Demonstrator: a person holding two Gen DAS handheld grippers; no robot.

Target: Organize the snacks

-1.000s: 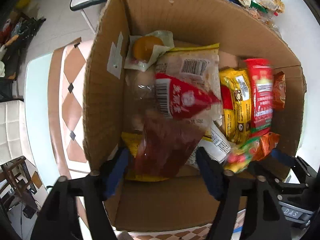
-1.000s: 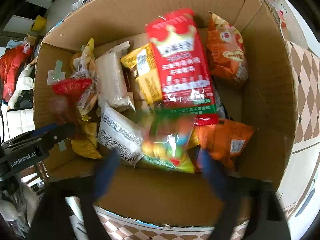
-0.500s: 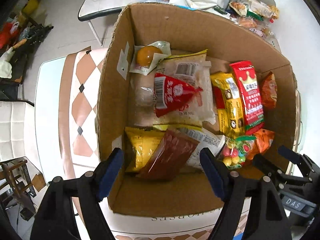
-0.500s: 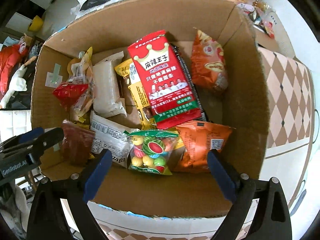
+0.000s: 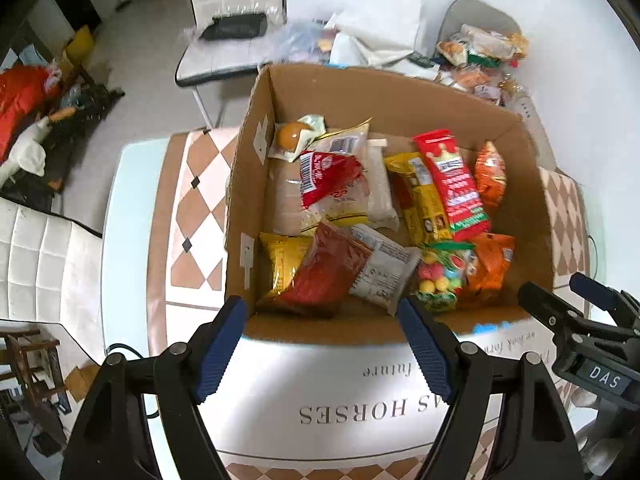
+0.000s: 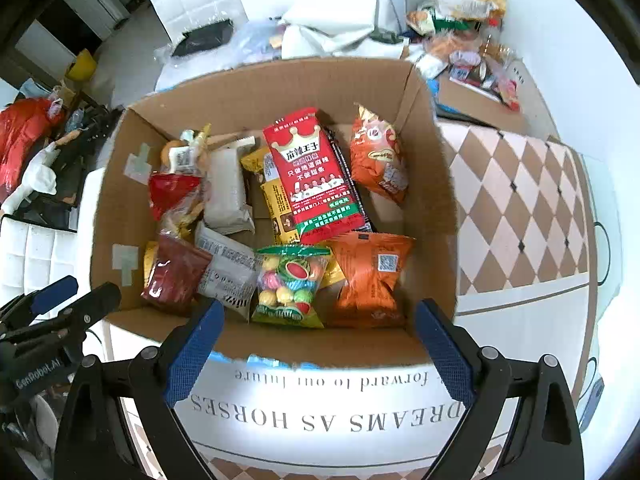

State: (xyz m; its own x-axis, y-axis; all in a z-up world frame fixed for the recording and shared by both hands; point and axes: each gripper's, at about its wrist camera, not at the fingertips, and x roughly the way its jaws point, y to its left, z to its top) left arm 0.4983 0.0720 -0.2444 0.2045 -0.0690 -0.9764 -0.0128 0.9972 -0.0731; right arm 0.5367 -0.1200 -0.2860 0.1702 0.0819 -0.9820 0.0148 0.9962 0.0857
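An open cardboard box [image 5: 400, 92] [image 6: 260, 88] holds several snack packets. A dark red packet [image 5: 324, 272] [image 6: 172, 276] lies at its near left, beside a yellow bag [image 5: 282, 260]. A colourful candy bag [image 5: 440, 276] [image 6: 290, 284], an orange packet [image 6: 368, 276] and a tall red packet [image 5: 452, 188] [image 6: 312, 176] lie to the right. My left gripper [image 5: 320, 344] is open and empty above the box's near wall. My right gripper [image 6: 316, 344] is open and empty, also above the near wall.
The box stands on a table with a diamond-pattern cloth [image 5: 192, 208] [image 6: 520, 208]. More snacks [image 5: 480, 52] [image 6: 460, 24] are piled behind the box. White chairs [image 5: 236, 12] [image 6: 192, 4] stand around the table.
Both grippers have pulled back and up out of the box. The dark red packet left the left gripper and the candy bag left the right; both now lie in the box.
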